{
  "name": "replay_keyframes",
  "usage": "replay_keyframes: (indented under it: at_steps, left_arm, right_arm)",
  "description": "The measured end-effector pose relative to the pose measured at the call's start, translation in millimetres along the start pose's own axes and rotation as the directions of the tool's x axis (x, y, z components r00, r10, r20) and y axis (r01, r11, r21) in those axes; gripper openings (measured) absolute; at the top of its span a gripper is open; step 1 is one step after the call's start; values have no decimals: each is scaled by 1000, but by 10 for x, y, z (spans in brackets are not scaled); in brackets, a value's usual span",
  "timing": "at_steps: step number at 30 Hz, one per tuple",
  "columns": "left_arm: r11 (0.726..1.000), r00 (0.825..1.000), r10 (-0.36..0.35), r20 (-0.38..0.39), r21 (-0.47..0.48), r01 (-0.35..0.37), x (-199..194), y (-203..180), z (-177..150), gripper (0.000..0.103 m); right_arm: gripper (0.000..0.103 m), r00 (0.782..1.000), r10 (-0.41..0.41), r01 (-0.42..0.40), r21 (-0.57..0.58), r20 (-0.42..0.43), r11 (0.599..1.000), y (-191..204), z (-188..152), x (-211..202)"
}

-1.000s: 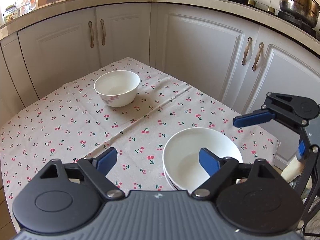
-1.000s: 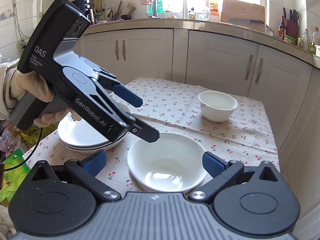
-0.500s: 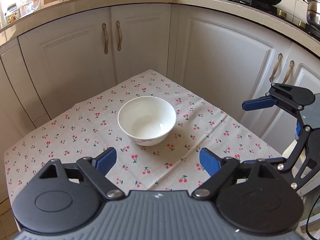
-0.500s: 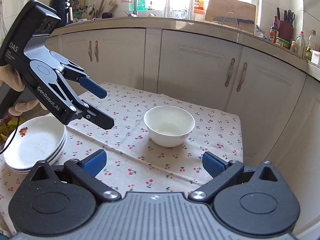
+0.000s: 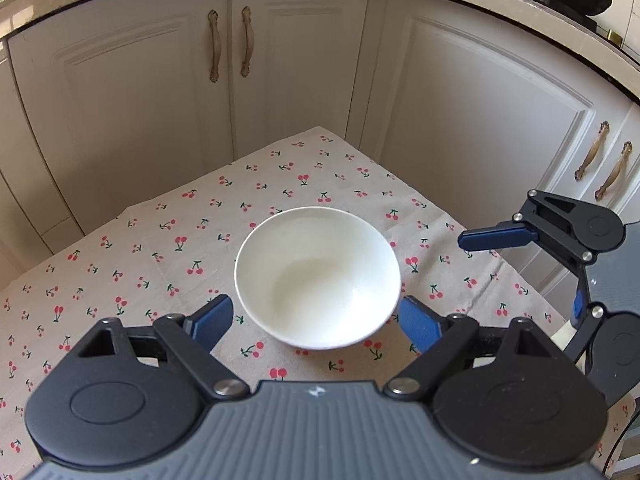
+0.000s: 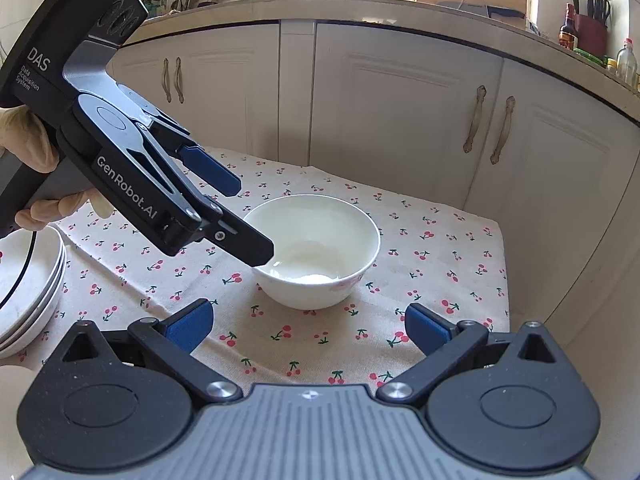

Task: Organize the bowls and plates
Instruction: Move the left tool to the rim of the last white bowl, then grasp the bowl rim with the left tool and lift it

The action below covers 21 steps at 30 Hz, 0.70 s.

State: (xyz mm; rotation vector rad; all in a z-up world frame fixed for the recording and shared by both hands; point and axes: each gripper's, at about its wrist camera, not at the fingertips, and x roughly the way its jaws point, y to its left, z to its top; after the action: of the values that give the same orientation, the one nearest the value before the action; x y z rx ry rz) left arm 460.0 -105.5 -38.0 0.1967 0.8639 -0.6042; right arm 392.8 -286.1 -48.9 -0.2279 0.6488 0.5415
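Your left gripper has its jaws spread wide and holds nothing. The small white bowl sits on the cherry-print tablecloth just ahead of its blue pads, framed between them in the left wrist view. From the right wrist view I can't tell if a pad touches the rim: the near finger overlaps the bowl's left edge there.

Your right gripper is also released, nothing between the pads; the bowl sits on the cloth ahead of them, apart.

The bowl is upright near the far corner of the table, close to the white cabinet doors.

A stack of white plates sits at the left edge of the right wrist view, well apart from the bowl.

Readable text on your left gripper's body: "DAS", "Data Acquisition System", and "GenRobot.AI" along the arm. Your gloved hand grips its handle. Bottle labels on the counter are too small to read.
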Motion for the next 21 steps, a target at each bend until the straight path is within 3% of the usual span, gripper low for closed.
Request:
replay_keyframes:
  at_steps: [14, 18, 21]
  left_arm:
    - [999, 1000, 24, 13, 29, -24, 311, 151, 98, 87]
    - [1000, 1000, 14, -13, -7, -14, 393, 273, 92, 76]
    - [1000, 1000, 8, -19, -13, -8, 437, 303, 97, 74]
  right_arm:
    - [103, 1000, 23, -23, -18, -10, 1000, -46, 53, 423]
    - [102, 1000, 28, -28, -41, 2, 999, -9, 108, 501]
    - [98, 1000, 22, -22, -62, 4, 998, 19, 125, 530]
